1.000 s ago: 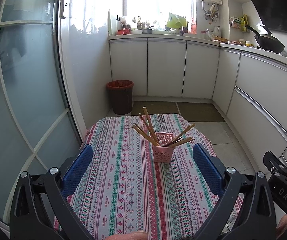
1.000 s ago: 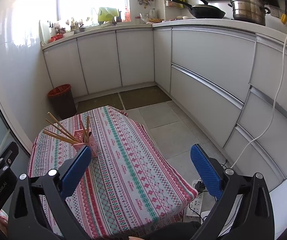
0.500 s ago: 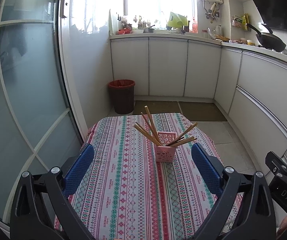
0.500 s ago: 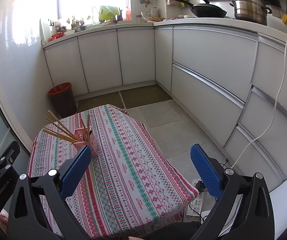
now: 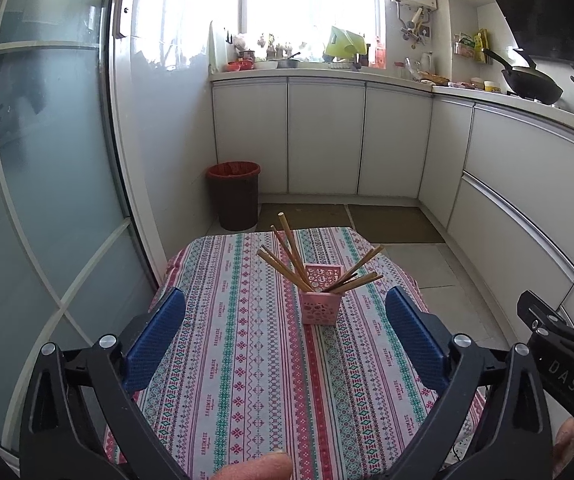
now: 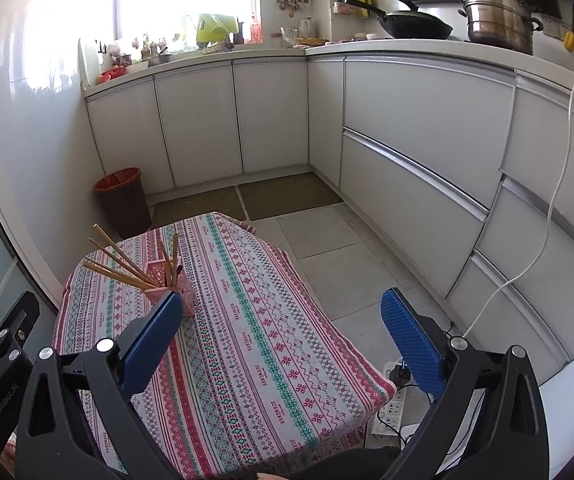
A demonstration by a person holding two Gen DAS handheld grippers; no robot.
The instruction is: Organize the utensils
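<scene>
Pink holder (image 5: 321, 303), striped red-green tablecloth (image 5: 247, 360)

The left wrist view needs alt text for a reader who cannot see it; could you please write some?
A pink holder of wooden chopsticks stands on a striped tablecloth, framed by the open blue fingers of the left tool. Behind it are white cabinets, a red bin and a bright window.

Black frames on both, the left gripper (image 5: 285, 320) and right gripper (image 6: 281, 324), with ridged blue pads (image 5: 155, 336) (silver screws at the joints).
</scene>
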